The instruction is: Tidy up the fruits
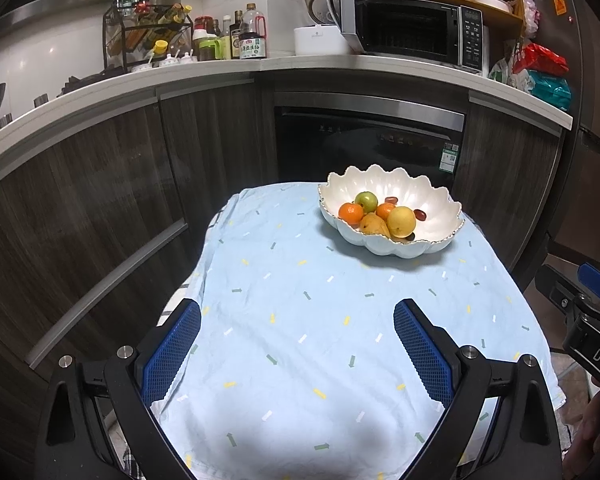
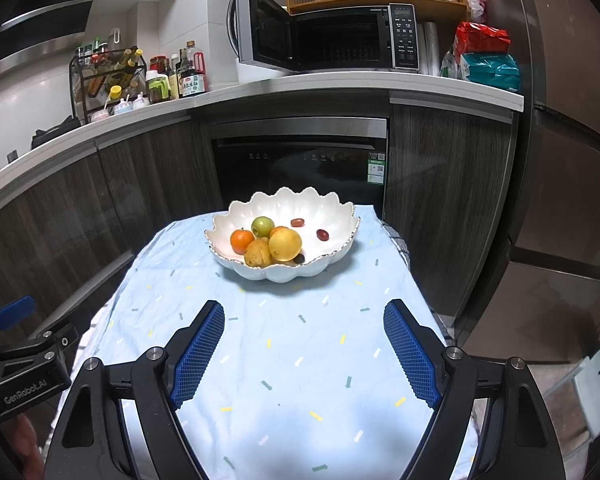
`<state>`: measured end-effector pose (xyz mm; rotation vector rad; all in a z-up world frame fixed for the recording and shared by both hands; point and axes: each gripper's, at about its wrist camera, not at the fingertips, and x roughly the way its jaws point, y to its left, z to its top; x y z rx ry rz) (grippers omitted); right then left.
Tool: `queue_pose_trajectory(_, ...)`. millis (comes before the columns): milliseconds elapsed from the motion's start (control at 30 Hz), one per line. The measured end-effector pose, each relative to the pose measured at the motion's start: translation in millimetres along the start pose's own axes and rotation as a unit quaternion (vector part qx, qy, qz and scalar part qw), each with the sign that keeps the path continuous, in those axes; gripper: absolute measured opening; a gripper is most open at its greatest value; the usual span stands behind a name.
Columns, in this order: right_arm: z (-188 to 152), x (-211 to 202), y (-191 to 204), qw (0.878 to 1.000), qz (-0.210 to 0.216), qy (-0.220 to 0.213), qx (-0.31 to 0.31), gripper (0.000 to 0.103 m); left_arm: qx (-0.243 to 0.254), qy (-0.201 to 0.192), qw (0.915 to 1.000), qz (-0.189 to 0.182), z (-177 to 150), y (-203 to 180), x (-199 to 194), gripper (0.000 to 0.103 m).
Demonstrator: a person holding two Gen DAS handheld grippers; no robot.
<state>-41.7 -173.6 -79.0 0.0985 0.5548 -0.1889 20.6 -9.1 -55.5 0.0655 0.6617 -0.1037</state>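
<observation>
Fruit sits gathered in a white scalloped bowl (image 2: 284,240) at the far end of the worktop (image 2: 300,360), which is covered by a pale blue cloth with small arrow marks. Inside the bowl lie a green apple (image 2: 263,226), a mandarin (image 2: 242,241) with a second orange fruit half hidden behind the others, a brownish pear (image 2: 259,253), a yellow round fruit (image 2: 285,244), and two small red fruits (image 2: 297,222), perhaps jujubes or grapes, lying apart on the bowl's right side. A dark item under the yellow fruit is too hidden to name.

Both tools hover over the near cloth, well short of the bowl. The left gripper (image 1: 298,354) has its blue-padded fingers (image 1: 172,354) spread wide with nothing between them; the right gripper (image 2: 304,354) likewise stands spread and empty.

No fruit lies loose on the cloth, so the step in hand looks like either the very start, before anything is taken out, or the end, with everything collected; the views alone do not settle which. If more sorting is intended, the next move calls for carrying one gripper forward over the rim, lowering it around a single fruit, and closing gently, since the pile is tight and neighbours could roll.
</observation>
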Motion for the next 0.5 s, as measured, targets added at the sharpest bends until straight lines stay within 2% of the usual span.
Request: queue_pose_trajectory(500,-3.8,12.1,-0.1,1.0,-0.001,0.018,0.005,0.083,-0.004,0.014,0.9999,-0.006,-2.2,-0.8,10.3,0.099)
